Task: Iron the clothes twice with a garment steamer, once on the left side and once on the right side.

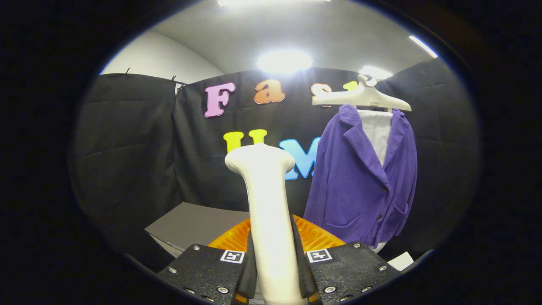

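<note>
We hold the steamer (267,199) upright in the gripper (275,271), both fingers pressed against the sides of its pale handle, which rises straight ahead along the line of the fingers to a rounded head. That head stands in front of the black booth wall, not in front of the cloth we mean to press.

To the left and beyond the fingers lies a grey desk (190,222), and just behind the handle an orange ribbed tray (315,237) shows on either side of it.

To the right and farther off hangs the purple jacket (360,186), front toward us, over a white shirt (377,131), on a pale hanger (362,99) high against the wall. The jacket hangs long from top to bottom, its lapels meeting near the middle, a pocket low on each side. It sits well apart from the steamer head, wholly to the right of it and beyond it.

So, as we judge it, the coming move turns on one thing: the steamer must travel right and forward to reach the cloth, meeting the jacket's left side first. A stroke would then run along the jacket's long axis, up and down. No pass looks begun from here, and the head's working face cannot be made out from behind.
</note>
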### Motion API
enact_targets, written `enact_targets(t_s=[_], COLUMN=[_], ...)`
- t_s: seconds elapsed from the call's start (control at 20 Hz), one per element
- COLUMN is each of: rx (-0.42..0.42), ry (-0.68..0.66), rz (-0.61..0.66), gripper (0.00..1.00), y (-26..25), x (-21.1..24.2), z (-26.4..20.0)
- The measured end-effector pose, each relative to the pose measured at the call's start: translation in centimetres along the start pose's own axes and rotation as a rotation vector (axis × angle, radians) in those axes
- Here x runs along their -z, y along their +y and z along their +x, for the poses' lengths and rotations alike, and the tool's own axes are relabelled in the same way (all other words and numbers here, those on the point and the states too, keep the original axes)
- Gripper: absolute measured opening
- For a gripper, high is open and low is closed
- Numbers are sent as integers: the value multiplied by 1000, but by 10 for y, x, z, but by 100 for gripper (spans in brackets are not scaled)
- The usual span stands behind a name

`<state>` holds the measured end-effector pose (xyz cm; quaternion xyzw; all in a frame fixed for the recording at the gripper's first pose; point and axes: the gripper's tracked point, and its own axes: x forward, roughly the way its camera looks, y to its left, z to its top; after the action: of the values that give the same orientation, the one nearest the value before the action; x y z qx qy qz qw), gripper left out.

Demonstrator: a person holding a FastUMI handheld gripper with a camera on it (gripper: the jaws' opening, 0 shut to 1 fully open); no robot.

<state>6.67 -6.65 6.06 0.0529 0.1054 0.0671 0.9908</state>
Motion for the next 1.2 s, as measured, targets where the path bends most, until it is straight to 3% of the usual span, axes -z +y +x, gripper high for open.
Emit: enact_targets(t_s=[0.3,0.55,0.95,1.2], rx=[34,112,246,342], ry=[-37,-92,-160,-155], rz=[14,35,54,5], gripper=[39,39,38,39], y=[-63,-111,-158,-181], x=[-11,-37,-66,-60], z=[-23,-21,21,54])
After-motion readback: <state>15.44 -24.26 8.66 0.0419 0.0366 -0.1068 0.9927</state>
